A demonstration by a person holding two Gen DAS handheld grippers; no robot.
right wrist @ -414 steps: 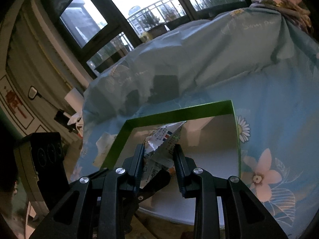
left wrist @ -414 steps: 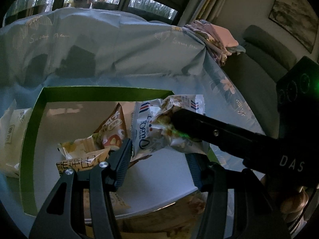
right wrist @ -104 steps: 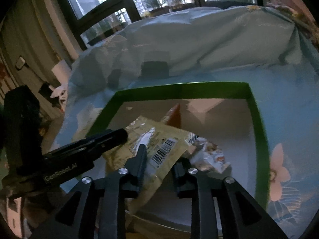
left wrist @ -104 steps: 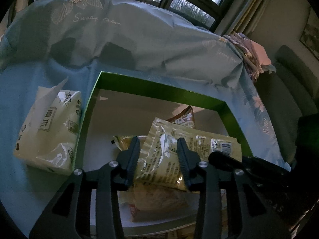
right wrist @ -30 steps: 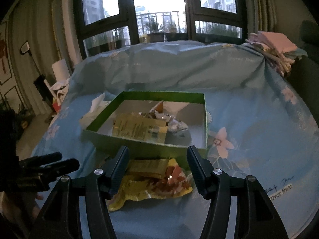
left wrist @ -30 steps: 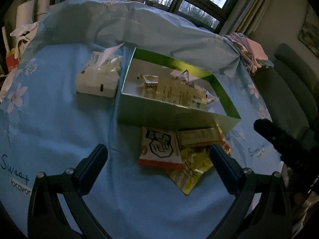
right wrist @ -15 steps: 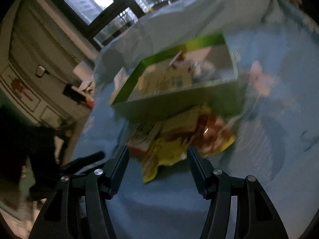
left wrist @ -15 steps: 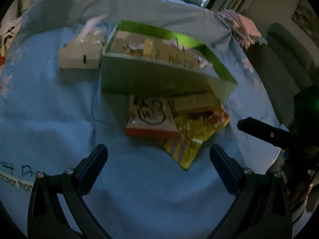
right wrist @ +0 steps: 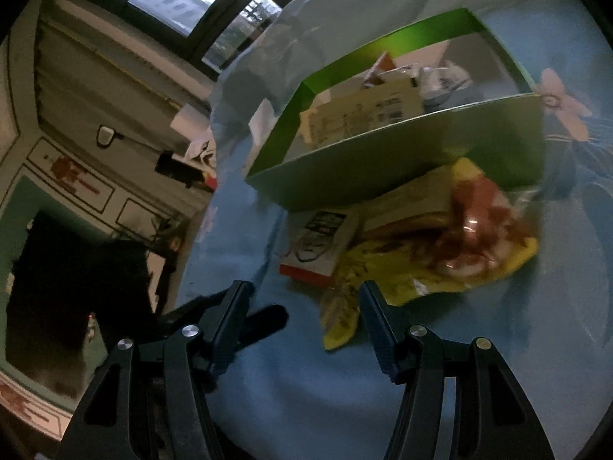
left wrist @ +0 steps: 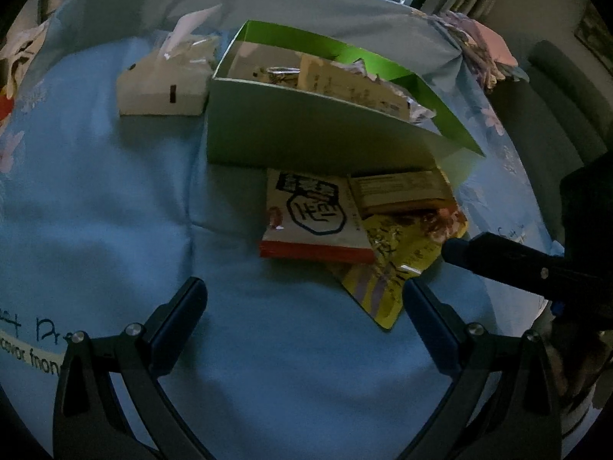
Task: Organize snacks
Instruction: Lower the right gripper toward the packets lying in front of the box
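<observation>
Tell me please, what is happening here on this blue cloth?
A person is sorting snacks into a green box with a gripper in each hand. Some packets already lie in the box. Three wait on the cloth in front of it: a white and red packet, a tan one and a yellow bag. Both the left gripper and the right gripper are open, empty and near this pile.

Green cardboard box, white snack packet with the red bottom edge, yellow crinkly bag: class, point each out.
Green cardboard box (left wrist: pixel 318 134): left wrist view, near wall.
White snack packet (left wrist: pixel 312 214): left wrist view, printed front.
Yellow crinkly bag (right wrist: pixel 402 272): right wrist view, middle.
</observation>
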